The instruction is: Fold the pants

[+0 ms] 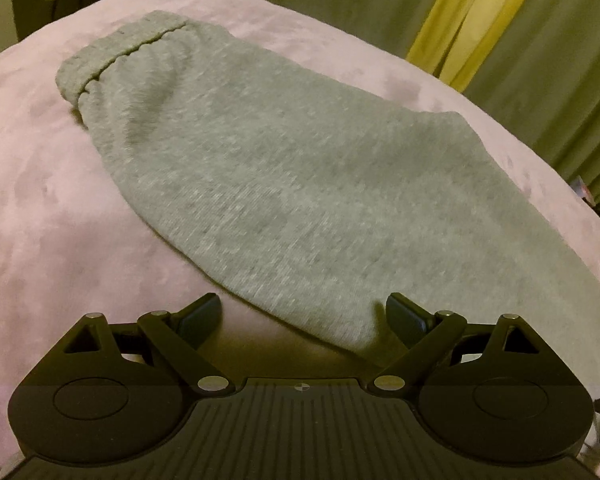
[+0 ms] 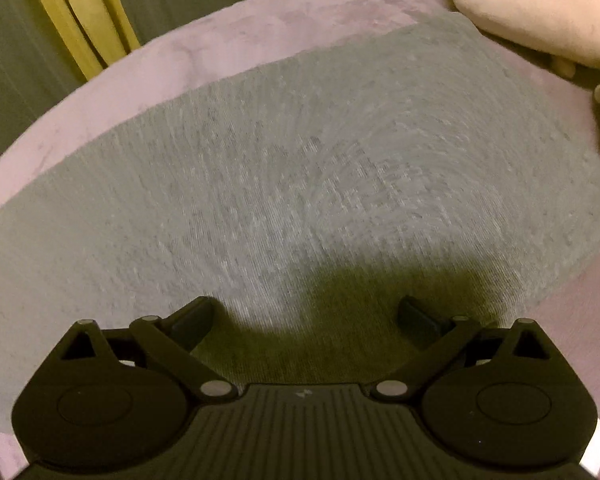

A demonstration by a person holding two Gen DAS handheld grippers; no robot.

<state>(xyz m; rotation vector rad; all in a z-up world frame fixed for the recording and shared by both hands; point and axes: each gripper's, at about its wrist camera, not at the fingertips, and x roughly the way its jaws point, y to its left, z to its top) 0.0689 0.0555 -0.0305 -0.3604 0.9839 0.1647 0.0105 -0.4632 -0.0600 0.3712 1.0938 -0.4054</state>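
The grey knitted fleece pants (image 1: 284,184) lie flat on the pale pink plush blanket (image 1: 40,208), stretching from the ribbed waistband (image 1: 112,60) at upper left of the left view to lower right, probably smoothed out for a further fold. The left gripper (image 1: 305,314) stands wide with nothing between its jaws, the cloth's near edge just ahead of its fingertips. The right gripper (image 2: 306,316), spread equally wide, hangs over the cloth filling its blurred frame; contact seems unlikely.

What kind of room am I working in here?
Probably a bedroom: the grey pants lie on a soft pink blanket, with a pale pillow at one end and green and yellow curtains behind.
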